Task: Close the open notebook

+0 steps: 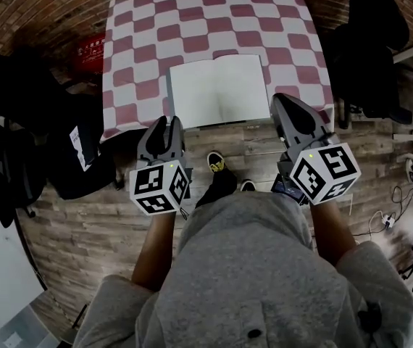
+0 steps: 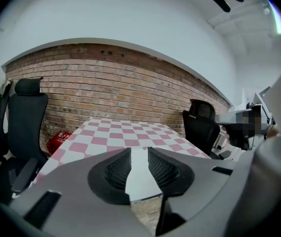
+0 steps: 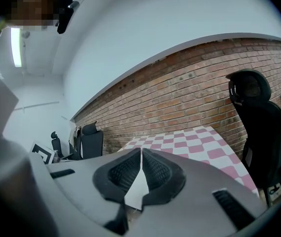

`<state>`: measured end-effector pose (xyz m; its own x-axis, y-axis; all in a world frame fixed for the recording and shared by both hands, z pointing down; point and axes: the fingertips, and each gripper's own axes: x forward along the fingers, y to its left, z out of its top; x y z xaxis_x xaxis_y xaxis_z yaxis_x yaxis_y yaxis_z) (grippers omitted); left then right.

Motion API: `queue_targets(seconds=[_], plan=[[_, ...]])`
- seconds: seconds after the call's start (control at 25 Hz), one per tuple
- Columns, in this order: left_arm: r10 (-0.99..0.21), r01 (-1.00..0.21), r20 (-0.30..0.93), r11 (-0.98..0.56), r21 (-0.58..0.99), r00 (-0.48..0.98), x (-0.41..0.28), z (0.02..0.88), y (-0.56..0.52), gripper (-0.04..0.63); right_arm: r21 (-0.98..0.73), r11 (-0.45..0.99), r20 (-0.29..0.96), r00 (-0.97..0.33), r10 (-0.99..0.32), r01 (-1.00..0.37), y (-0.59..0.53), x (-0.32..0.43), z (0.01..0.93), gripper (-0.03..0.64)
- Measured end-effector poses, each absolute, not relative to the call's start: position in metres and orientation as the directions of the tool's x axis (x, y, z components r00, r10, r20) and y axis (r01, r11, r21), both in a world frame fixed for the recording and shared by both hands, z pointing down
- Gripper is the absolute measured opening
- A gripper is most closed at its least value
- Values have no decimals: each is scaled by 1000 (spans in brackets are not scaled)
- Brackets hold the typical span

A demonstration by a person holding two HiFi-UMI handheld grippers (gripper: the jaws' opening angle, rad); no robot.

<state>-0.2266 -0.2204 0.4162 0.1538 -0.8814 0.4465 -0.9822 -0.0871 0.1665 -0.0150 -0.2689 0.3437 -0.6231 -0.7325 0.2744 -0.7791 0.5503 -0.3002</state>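
Observation:
The open notebook (image 1: 219, 91) lies flat, white pages up, at the near edge of the pink-and-white checked table (image 1: 192, 13). My left gripper (image 1: 164, 122) hovers just off that edge, by the notebook's near left corner. Its jaws stand a little apart with nothing between them; in the left gripper view the notebook (image 2: 140, 177) shows through the gap of the left gripper (image 2: 139, 149). My right gripper (image 1: 286, 100) hangs by the notebook's near right corner. In the right gripper view the right gripper (image 3: 141, 151) has its pads meeting at the tips, empty, with the notebook (image 3: 138, 189) beyond.
Black office chairs stand left (image 1: 18, 122) and right (image 1: 373, 49) of the table. A red box (image 1: 90, 47) sits on the floor by the brick wall. Cables (image 1: 388, 220) lie on the wooden floor at the right. The person's shoes (image 1: 217, 162) are under the table's edge.

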Motion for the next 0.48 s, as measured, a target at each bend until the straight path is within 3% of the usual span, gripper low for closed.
queue_targets(seconds=[0.48], plan=[[-715, -931, 646, -18, 364, 267, -252, 535, -237, 255, -298, 522, 322, -598, -734, -800, -308, -33, 358, 33]])
